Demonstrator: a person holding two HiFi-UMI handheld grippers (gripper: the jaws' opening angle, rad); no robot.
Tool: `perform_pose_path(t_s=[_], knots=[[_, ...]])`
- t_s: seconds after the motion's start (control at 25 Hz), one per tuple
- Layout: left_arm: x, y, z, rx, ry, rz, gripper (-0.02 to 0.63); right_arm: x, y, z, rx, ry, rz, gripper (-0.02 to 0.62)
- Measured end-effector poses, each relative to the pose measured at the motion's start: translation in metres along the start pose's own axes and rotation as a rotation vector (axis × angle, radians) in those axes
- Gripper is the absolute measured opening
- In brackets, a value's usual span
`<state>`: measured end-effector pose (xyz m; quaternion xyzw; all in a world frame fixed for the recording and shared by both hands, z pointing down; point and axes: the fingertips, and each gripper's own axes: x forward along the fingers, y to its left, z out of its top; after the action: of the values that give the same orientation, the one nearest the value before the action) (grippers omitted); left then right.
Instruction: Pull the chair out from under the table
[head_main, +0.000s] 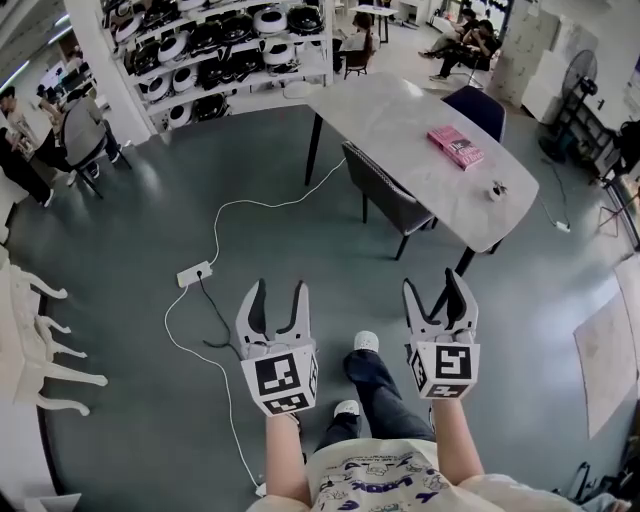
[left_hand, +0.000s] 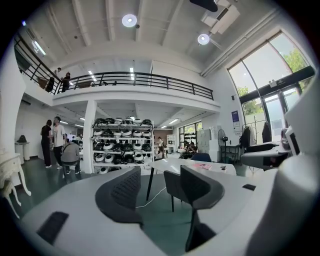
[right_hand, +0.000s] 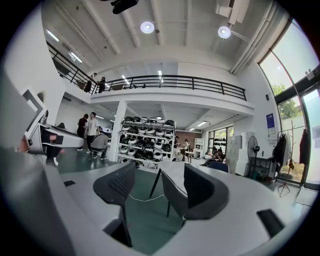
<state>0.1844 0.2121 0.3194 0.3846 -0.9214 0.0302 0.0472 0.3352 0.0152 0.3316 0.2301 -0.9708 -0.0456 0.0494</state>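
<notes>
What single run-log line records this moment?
phase: pre-grasp | left claw: open, empty | right claw: open, empty | grey chair: tucked under table, untouched

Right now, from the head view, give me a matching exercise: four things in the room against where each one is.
Things:
1 grey chair
2 pink book
3 power strip
4 blue chair

Places:
a on the floor
b at the far side of the table
c on top of the table
d at the near side of the table

Pairs: 1-d, 2-c, 3-a, 4-b
</notes>
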Motion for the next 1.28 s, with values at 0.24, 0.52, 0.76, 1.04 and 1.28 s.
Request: perform_pose_path(t_s=[0.24, 0.52, 0.76, 1.04, 1.28], knots=[[0.049, 0.005, 0.001, -0.003, 0.0, 0.024, 0.262, 0.055, -0.014, -0.002, 0.009, -0.006, 0.018, 0.304], [0.132, 0.009, 0.016, 0.026, 0.0, 0.037, 0.261, 0.144, -0.035, 0.006, 0.006, -0.017, 0.042, 0.307], [0.208, -0.004, 0.027, 0.035, 0.003, 0.039, 0.249, 0.217, -0.068, 0.012, -0.001, -0.024, 0.069, 0.31], [0.285, -0.015, 0.041, 0.036, -0.005, 0.04, 0.249, 0.291, -0.104, 0.016, -0.013, -0.013, 0.083, 0.31], [0.33, -0.024, 0.037, 0.046, 0.014, 0.035, 0.249, 0.33, -0.122, 0.008, -0.01, 0.001, 0.096, 0.31]])
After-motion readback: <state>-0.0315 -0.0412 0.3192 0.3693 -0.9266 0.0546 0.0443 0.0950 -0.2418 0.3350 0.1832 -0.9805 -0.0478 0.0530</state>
